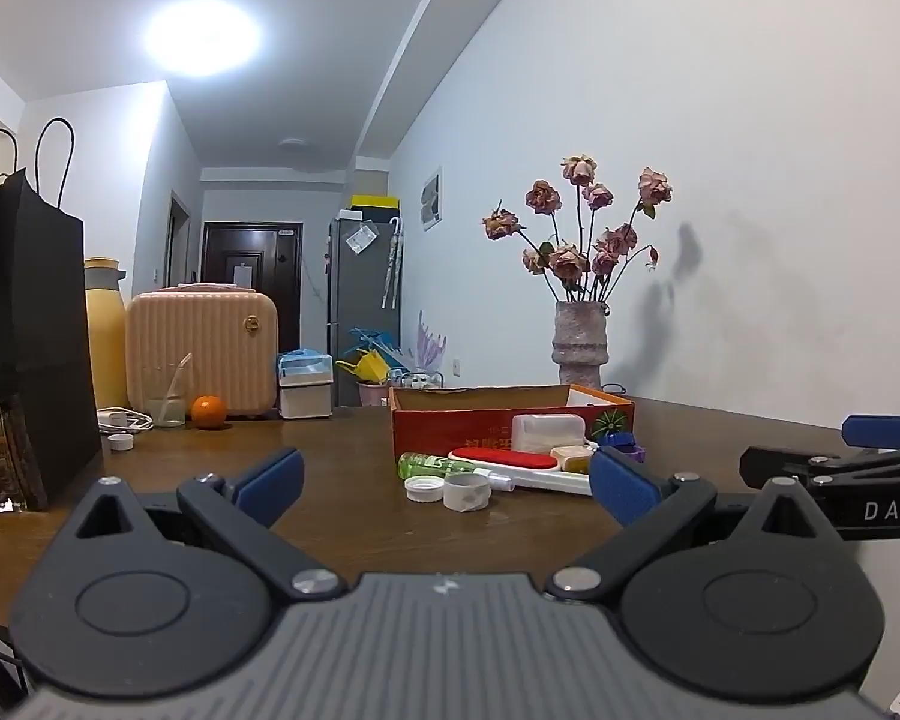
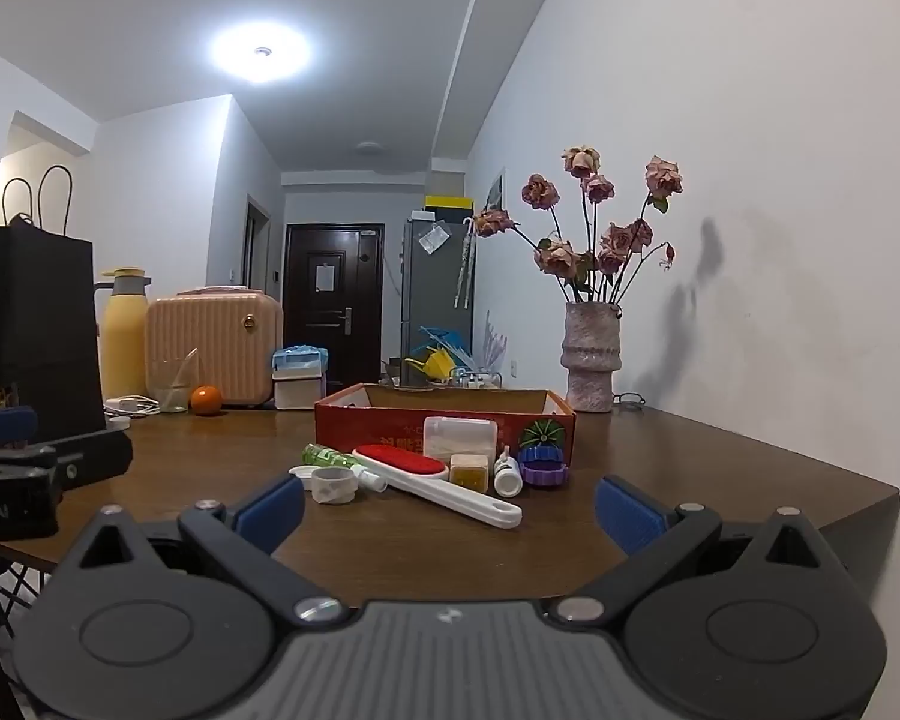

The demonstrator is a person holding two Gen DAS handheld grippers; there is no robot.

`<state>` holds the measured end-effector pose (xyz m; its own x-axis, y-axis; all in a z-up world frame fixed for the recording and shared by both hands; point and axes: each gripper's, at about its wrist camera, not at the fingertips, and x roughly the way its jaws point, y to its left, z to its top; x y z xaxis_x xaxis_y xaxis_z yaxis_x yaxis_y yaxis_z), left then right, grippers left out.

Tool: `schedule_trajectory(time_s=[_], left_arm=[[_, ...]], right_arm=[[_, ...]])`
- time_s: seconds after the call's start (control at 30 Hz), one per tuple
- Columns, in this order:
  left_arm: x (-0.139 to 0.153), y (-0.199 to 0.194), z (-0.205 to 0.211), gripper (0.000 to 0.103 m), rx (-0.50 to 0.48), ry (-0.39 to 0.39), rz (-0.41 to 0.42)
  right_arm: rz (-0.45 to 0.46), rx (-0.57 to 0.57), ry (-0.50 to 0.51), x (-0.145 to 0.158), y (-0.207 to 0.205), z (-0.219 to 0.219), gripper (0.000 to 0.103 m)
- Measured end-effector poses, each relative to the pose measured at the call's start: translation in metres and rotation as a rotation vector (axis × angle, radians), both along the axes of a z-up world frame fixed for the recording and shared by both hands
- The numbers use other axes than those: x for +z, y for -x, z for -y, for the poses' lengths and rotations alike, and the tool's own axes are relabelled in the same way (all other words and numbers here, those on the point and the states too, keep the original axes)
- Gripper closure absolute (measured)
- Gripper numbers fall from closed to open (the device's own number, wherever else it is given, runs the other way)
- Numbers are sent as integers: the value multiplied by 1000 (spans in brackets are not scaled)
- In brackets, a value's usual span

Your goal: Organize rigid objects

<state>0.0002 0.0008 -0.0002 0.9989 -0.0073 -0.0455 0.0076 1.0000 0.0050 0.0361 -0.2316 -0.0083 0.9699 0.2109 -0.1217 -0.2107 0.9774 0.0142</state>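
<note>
Right wrist view: the right gripper [image 2: 447, 510] is held with its jaws spread fully wide and nothing between them, as is the left gripper [image 1: 444, 483]. Just before the red box [image 2: 390, 429], on the surface [image 2: 720, 480], the loose items are clustered: lint brush [image 2: 444, 483], tape roll [image 2: 334, 485], green bottle [image 2: 330, 457], purple lid [image 2: 545, 471]. The brush handle is probably best approached first, gripped across its narrow width, then lifted over the box's front wall.

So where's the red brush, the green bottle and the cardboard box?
red brush [image 2: 399, 463], right wrist view, on its red pad.
green bottle [image 2: 325, 456], right wrist view, on its body.
cardboard box [image 2: 360, 427], right wrist view, on its front wall.
</note>
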Motion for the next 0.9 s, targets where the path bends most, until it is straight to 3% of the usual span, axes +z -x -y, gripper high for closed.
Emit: schedule_trajectory(time_s=[0.9], left_arm=[[3, -3, 2, 0, 31, -18, 32]], right_arm=[[6, -10, -27, -1, -2, 8, 0]])
